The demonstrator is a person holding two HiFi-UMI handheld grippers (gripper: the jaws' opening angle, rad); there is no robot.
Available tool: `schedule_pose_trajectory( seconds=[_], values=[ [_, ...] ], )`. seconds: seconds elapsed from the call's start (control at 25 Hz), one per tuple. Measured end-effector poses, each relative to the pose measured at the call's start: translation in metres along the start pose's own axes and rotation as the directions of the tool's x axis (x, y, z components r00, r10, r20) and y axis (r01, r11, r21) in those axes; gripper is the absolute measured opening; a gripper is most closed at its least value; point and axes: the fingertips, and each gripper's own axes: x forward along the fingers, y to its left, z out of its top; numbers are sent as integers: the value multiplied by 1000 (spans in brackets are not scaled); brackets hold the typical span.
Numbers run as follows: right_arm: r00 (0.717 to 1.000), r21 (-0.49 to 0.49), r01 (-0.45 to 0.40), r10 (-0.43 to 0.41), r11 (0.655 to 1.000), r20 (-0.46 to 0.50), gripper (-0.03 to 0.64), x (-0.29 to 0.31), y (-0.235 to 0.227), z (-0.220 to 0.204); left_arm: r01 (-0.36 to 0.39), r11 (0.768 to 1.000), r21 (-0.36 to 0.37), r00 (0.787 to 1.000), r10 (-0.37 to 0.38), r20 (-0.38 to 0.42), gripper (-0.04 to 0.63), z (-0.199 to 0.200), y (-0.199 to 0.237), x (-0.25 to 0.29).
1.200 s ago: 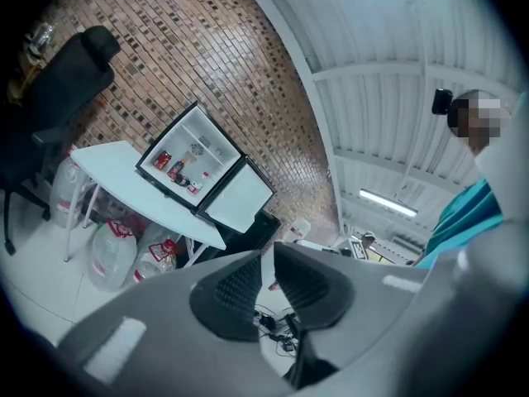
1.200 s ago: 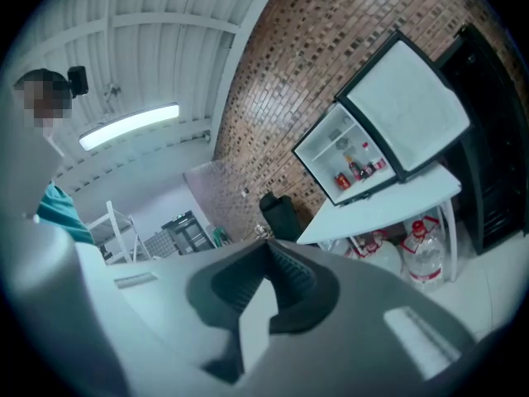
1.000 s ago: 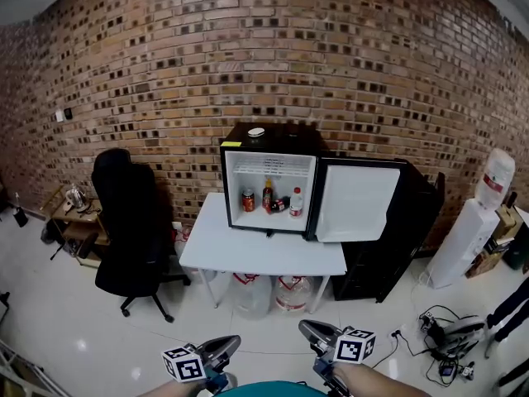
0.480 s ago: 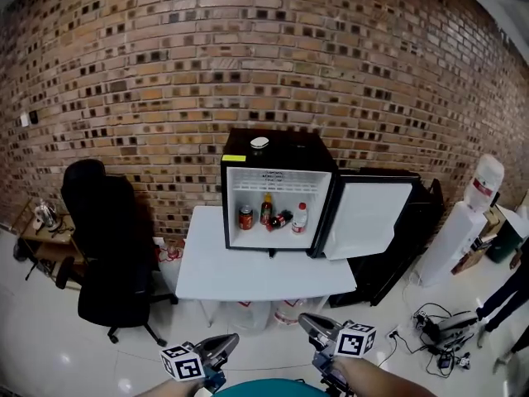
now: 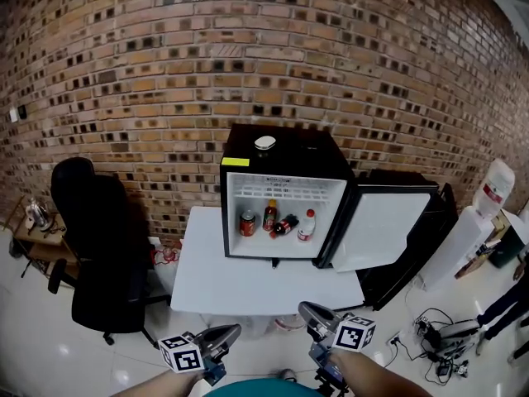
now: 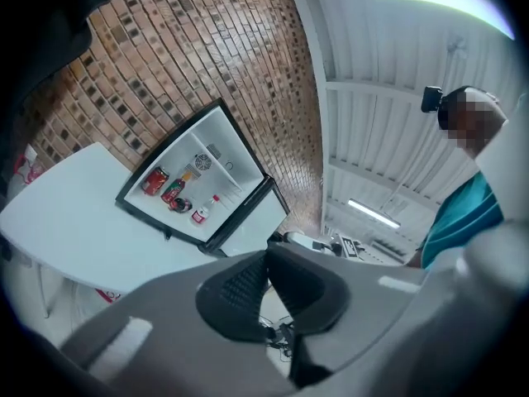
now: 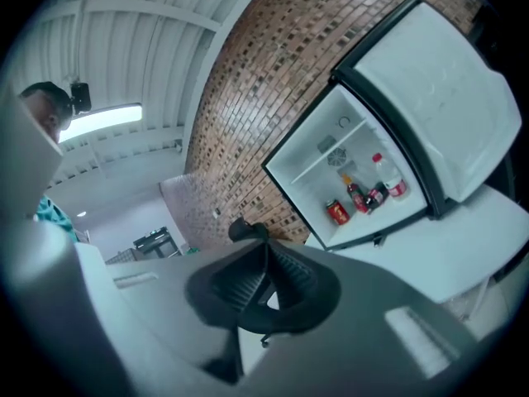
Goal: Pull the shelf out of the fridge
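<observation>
A black mini fridge (image 5: 281, 197) stands on a white table (image 5: 248, 281) against the brick wall, its door (image 5: 387, 230) swung open to the right. A white wire shelf (image 5: 286, 193) spans the top of its white interior. Below it stand a red can (image 5: 247, 224) and bottles (image 5: 270, 215). Both grippers hang low at the bottom of the head view, well short of the table. My left gripper (image 5: 230, 332) is shut and empty. The jaws of my right gripper (image 5: 307, 310) are just starting to open, with nothing between them. Both gripper views show the fridge (image 6: 194, 180) (image 7: 355, 180) far off.
A black office chair (image 5: 95, 238) stands left of the table, with a small side table (image 5: 37, 222) beyond it. A water dispenser (image 5: 478, 226) and floor cables (image 5: 438, 337) are at the right. A small white object (image 5: 265, 142) lies on the fridge top.
The view has come nearer to the fridge, which now looks larger and more central. Both grippers stay low at the bottom edge.
</observation>
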Motion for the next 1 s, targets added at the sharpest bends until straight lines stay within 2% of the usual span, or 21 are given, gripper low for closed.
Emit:
schedule_pose_trajectory(
  seconds=[0.16,0.48,0.64,0.8,0.92,1.0],
  values=[
    [999,11,-35,35,999,-5,18,12,-40,26,-36,999,-15,999,36,28,1,14,14,42],
    [988,16,-151,151,988,-22,53,43,-101,98,-112,992,-52,983,118,138,0,53,41,127],
    [986,38,-167,167,985,-15,75,62,-121,119,-113,991,-78,977,125,175,0,77,55,158],
    [986,107,-166,165,980,22,110,90,-135,128,-105,987,-118,973,126,195,15,106,80,171],
    [987,140,-152,143,978,72,129,114,-146,140,-63,982,-180,967,105,231,28,133,104,184],
    [988,162,-129,112,978,107,138,128,-152,146,-34,970,-242,966,93,241,30,146,121,193]
  ],
)
